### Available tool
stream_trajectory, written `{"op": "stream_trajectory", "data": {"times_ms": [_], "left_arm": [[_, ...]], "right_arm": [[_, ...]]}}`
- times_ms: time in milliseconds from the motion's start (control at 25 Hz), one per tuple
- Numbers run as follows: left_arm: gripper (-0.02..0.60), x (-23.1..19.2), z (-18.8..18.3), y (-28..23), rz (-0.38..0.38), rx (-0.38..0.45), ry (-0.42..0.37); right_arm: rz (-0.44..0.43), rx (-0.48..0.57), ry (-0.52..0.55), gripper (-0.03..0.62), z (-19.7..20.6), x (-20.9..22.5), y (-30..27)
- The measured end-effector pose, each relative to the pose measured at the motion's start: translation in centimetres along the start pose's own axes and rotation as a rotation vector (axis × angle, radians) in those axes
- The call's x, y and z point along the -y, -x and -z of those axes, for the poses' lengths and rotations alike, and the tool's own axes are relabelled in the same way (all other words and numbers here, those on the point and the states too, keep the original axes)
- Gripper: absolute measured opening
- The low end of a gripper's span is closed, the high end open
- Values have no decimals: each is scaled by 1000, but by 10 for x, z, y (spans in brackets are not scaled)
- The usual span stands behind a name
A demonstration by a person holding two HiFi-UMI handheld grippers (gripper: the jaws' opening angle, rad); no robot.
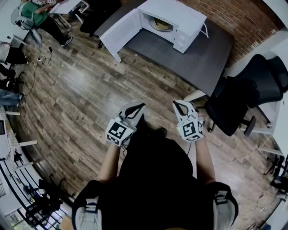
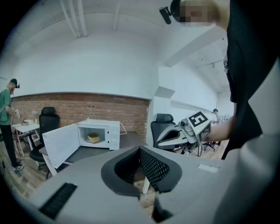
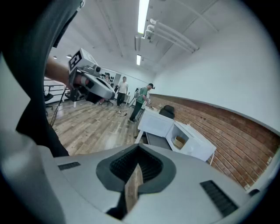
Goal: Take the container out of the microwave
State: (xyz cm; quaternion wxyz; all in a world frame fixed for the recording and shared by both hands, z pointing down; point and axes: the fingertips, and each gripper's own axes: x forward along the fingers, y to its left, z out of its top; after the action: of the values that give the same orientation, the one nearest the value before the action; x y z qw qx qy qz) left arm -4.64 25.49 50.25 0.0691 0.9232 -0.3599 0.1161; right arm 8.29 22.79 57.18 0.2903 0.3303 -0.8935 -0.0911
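A white microwave (image 1: 182, 20) stands on a dark grey table (image 1: 198, 60) by the brick wall, its door (image 1: 118, 31) swung wide open. Inside sits a shallow tan container (image 1: 160, 24). The left gripper view shows the same microwave (image 2: 111, 133) and container (image 2: 92, 138) far off; so does the right gripper view, with microwave (image 3: 194, 146) and container (image 3: 179, 141). My left gripper (image 1: 138, 108) and right gripper (image 1: 178, 106) are held side by side in front of my body, well short of the table. Both are shut and hold nothing.
A black office chair (image 1: 245, 96) stands right of the table, near my right gripper. Wooden floor (image 1: 85, 90) lies between me and the microwave. A person in green (image 1: 38, 13) stands at desks far left. Cables and equipment line the left edge.
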Motion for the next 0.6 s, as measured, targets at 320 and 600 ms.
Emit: {"op": "stream_trajectory", "data": {"times_ms": [320,600], "left_arm": [[3,37,-1,-8,-25,-7,-11],[3,44,-1,-2,-50,10,-24]], "right_arm": [[54,5,33,-3,23,12,40],[44,20,40,-3,21,7,48]]}}
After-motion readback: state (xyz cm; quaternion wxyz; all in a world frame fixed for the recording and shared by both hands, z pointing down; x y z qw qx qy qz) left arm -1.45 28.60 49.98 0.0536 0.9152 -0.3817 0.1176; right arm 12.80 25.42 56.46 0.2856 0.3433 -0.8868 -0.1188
